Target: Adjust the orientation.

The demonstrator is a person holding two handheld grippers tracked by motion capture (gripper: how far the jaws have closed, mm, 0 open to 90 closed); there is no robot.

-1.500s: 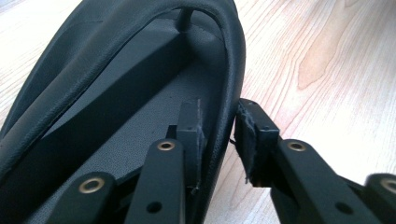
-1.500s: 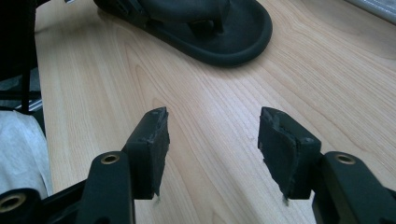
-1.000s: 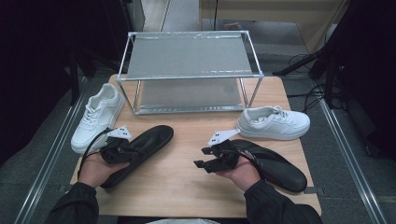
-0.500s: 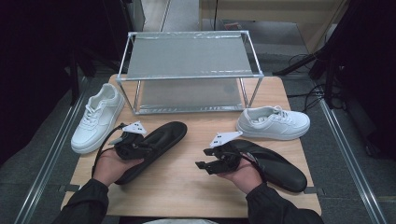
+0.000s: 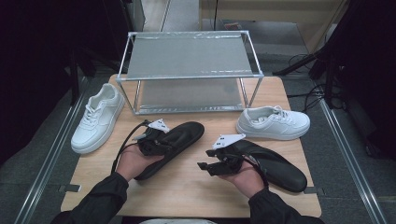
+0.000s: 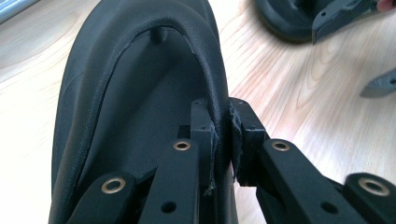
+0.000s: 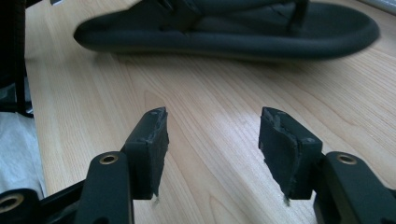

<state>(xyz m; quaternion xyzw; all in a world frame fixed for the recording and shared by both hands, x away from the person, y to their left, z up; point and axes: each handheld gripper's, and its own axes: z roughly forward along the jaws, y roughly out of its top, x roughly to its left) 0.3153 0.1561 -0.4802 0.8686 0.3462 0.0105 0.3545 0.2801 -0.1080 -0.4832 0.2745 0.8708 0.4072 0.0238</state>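
Since a second ago we carry the soft black rubber sandal [image 5: 173,143] toward the wire rack [image 5: 188,70]. Our left tool [image 6: 220,135] pinches its flexible strap, the best hold on something so light and floppy; our right tool [image 7: 212,140] gapes empty over the bench [image 7: 224,88].

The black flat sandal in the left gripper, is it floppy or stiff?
Probably bendy: the black flat sandal's thin strap edge squashes between the left gripper's pads. It looks light, since that one pinch carries it over the wooden table. Held by one edge, it may sag or swing.

I see a wooden table [image 5: 187,186] carrying a metal rack [image 5: 189,70]. 2 white sneakers [image 5: 95,119] [image 5: 273,122] flank the rack; 2 black slippers [image 5: 180,140] [image 5: 280,163] lie in front of it.
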